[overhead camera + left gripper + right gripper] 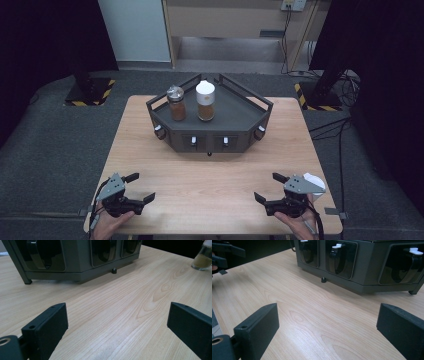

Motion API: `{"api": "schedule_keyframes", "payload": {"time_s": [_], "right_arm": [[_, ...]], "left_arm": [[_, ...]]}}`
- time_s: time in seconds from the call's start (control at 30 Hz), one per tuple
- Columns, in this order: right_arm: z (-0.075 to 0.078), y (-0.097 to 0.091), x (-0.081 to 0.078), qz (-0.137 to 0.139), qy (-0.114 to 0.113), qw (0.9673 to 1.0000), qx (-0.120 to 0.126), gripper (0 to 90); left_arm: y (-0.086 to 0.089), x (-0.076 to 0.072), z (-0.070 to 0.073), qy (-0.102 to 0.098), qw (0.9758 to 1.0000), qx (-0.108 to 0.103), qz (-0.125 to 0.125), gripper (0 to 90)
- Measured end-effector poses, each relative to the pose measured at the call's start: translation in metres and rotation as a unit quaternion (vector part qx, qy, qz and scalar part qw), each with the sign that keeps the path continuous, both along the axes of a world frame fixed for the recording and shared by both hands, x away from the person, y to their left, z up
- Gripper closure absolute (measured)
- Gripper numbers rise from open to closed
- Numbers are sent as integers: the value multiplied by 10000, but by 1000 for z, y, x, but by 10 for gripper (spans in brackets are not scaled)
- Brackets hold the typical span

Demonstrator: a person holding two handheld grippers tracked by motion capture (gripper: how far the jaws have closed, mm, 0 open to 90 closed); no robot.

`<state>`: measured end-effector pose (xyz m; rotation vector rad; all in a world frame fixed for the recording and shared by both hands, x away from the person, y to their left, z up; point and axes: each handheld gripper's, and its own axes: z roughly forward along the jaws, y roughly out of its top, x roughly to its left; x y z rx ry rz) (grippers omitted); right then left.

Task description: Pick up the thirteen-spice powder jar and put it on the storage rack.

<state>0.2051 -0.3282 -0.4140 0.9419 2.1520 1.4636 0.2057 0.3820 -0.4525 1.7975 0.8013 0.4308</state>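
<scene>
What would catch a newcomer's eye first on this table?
Most likely the dark grey angular metal rack at the far middle of the light wooden table, carrying a silver-lidded spice jar and a white-lidded spice jar. Near the front edge, the left gripper and right gripper rest open, empty.

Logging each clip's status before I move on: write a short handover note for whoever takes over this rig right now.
Left gripper: jaws open, nothing held, low over the near left of the table.
Right gripper: jaws open, nothing held, near right.
Third jar: on the table beside the right gripper.
Dark rack: holds a metal-lidded jar and a white-lidded jar, both upright.
Done: two jars on the rack.
Left, probably: the third jar is still off the rack.
</scene>
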Motion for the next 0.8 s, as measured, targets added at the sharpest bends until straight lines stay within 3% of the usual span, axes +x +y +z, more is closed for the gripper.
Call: {"api": "schedule_keyframes", "payload": {"time_s": [0.17,0.8], "right_arm": [[-2,0,-3,66,-131,9999,-12,44],[-4,-1,0,110,-35,9999,-11,49]], "left_arm": [[1,-1,0,-29,10000,-18,-15,24],[0,-1,1,-38,10000,0,-19,24]]}}
